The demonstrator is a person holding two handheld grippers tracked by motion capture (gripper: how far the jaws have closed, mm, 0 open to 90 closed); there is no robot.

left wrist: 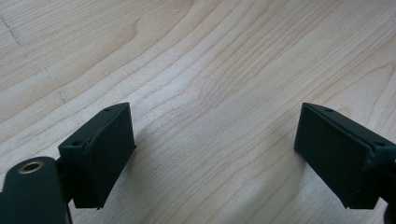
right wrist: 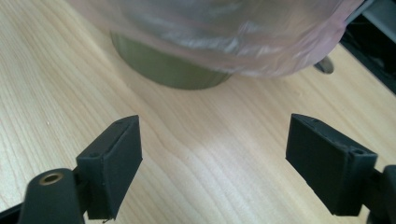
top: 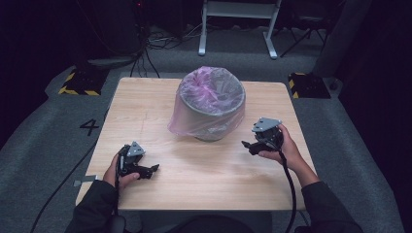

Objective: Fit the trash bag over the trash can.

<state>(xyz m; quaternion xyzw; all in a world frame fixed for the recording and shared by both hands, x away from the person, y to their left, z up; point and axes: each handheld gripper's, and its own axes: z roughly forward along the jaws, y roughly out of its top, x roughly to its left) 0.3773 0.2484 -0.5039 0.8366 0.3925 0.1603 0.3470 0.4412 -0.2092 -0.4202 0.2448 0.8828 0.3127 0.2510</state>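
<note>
High view: one bin (top: 212,104), two grippers (top: 153,168) (top: 246,144).

A pale wooden desk (top: 145,102) with a wavy grain stands on a grey carpet (top: 43,145). A dark figure 4 (top: 89,126) is marked on the carpet just left of the desk. Two black blocks with yellow-and-black striped edges lie on the floor by the desk's far corners, one at the left (top: 80,82) and one at the right (top: 308,85). Beyond the desk stands a white metal frame (top: 238,24), with a tangle of dark cables (top: 160,41) on the floor to its left.
</note>
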